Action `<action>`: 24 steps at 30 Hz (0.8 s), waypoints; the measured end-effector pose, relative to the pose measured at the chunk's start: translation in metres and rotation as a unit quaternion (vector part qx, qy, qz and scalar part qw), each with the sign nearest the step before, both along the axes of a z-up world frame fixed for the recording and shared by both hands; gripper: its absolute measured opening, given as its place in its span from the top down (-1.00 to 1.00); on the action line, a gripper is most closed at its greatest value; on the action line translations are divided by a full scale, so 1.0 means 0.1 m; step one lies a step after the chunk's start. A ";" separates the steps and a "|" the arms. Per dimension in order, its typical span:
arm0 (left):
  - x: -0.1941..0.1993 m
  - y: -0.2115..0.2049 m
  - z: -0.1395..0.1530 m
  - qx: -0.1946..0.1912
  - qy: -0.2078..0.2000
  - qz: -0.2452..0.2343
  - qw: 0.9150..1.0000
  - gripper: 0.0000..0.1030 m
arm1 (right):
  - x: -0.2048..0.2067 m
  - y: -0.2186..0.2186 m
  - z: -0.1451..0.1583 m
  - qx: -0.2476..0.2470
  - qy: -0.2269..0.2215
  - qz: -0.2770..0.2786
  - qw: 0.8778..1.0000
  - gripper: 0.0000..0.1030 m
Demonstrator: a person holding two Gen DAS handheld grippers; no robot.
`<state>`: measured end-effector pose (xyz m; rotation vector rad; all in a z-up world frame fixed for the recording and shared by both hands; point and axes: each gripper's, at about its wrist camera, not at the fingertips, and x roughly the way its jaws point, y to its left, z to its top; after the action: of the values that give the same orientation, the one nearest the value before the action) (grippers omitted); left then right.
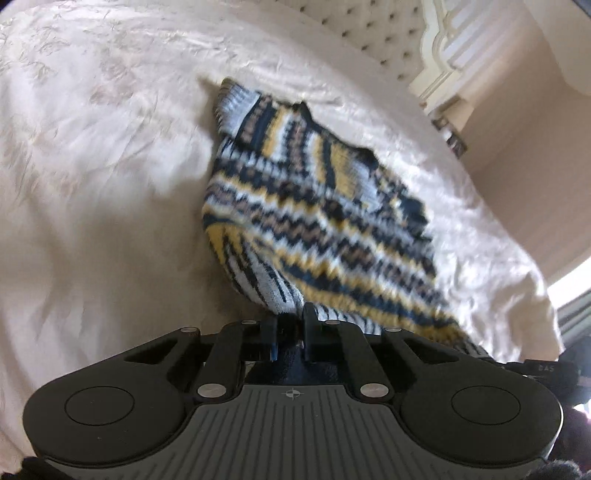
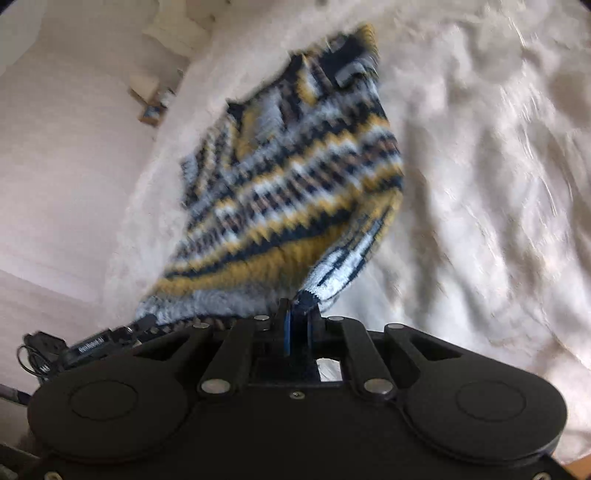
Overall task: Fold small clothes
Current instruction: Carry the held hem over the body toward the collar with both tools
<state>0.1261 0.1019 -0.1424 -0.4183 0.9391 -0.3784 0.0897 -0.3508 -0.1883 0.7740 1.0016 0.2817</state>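
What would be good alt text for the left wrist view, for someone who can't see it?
The left gripper, fingers closed on the hem of a striped knit sweater in navy, yellow and white, holds it above a cream bedspread. A tufted headboard shows behind, and the image is slightly blurred.

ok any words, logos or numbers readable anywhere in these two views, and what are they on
"DAS": partly legible on the black right gripper at the edge of the left wrist view; letters uncertain.
White lettering on the left gripper seen in the right wrist view: too blurred to read.
Crosshair mark, no text, on the grey gripper body.
The knit sweater shows no readable label.
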 end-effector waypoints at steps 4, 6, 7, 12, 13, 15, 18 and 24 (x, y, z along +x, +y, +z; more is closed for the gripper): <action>0.22 -0.02 0.17 -0.018 -0.023 0.009 1.000 0.78 | 0.17 -0.06 0.20 0.014 -0.037 -0.028 0.999 0.73; 0.36 -0.05 0.26 -0.023 -0.040 0.012 0.999 0.78 | 0.30 -0.09 0.28 0.017 -0.054 -0.043 0.997 0.73; 0.43 -0.05 0.31 -0.027 -0.048 0.014 0.998 0.78 | 0.37 -0.12 0.31 0.020 -0.061 -0.050 0.997 0.73; 0.89 -0.08 0.48 -0.044 -0.075 0.023 0.996 0.78 | 0.80 -0.25 0.44 0.029 -0.092 -0.084 0.992 0.73; 0.99 -0.08 0.52 -0.046 -0.079 0.023 0.996 0.78 | 0.88 -0.26 0.47 0.030 -0.097 -0.086 0.991 0.73; 1.18 -0.10 0.55 -0.046 -0.083 0.023 0.995 0.78 | 1.09 -0.28 0.50 0.032 -0.104 -0.091 0.990 0.73; 1.50 -0.16 0.55 -0.039 -0.080 0.021 0.996 0.78 | 1.42 -0.28 0.51 0.026 -0.105 -0.099 0.989 0.73; 2.10 -0.26 0.31 -0.027 -0.048 0.030 0.998 0.78 | 2.00 -0.27 0.29 0.017 -0.075 -0.117 0.990 0.73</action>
<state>0.3363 0.0762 -0.1117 -0.4724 0.8229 -0.3667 0.2900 -0.3776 -0.1596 0.8802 0.7567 0.1517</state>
